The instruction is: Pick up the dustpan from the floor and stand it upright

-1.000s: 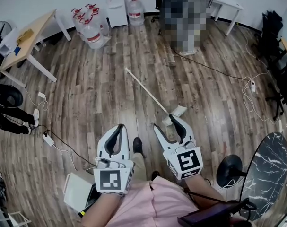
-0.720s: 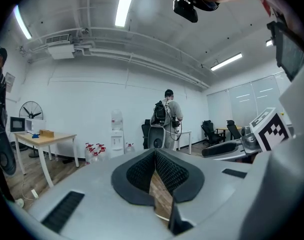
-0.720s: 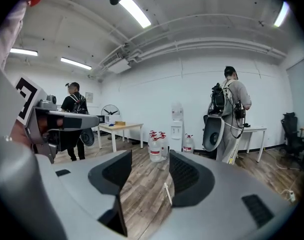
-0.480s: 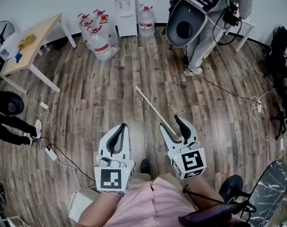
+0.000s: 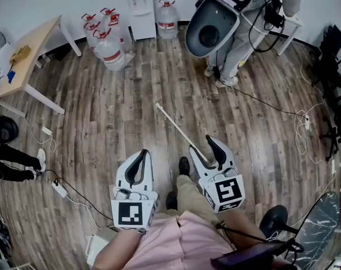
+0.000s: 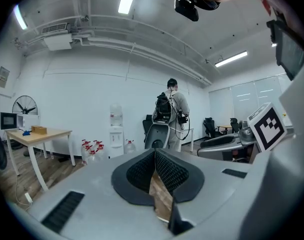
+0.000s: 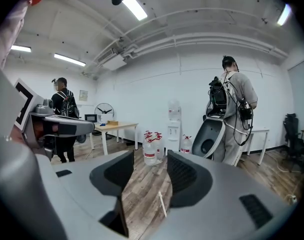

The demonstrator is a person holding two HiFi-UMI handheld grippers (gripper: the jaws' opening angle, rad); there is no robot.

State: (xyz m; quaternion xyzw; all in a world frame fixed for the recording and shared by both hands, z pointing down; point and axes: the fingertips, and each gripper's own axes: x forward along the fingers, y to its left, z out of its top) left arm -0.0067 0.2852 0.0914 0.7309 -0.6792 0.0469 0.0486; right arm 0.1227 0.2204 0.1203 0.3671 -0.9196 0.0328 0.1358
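Observation:
The dustpan's long pale handle (image 5: 177, 127) lies on the wooden floor, running from the middle of the head view down to my right gripper (image 5: 201, 146). That gripper covers the pan end. It is open and empty, and the handle's tip (image 7: 162, 204) shows on the floor in the gap between its jaws in the right gripper view. My left gripper (image 5: 142, 153) hangs beside it to the left, over bare floor, with its jaws shut and nothing in them (image 6: 155, 156).
A person with a backpack (image 5: 254, 10) holds a grey chair shell (image 5: 210, 28) at the far right. Water bottles (image 5: 107, 41), a dispenser (image 5: 139, 3) and a wooden table (image 5: 25, 55) line the far left. Cables (image 5: 298, 129) trail right; a black stool base (image 5: 274, 218) stands near right.
The wearer has stepped forward, one foot now between the grippers. The pan end, seen beyond the right gripper a second ago, is now covered by it. Both grippers keep their jaw state.

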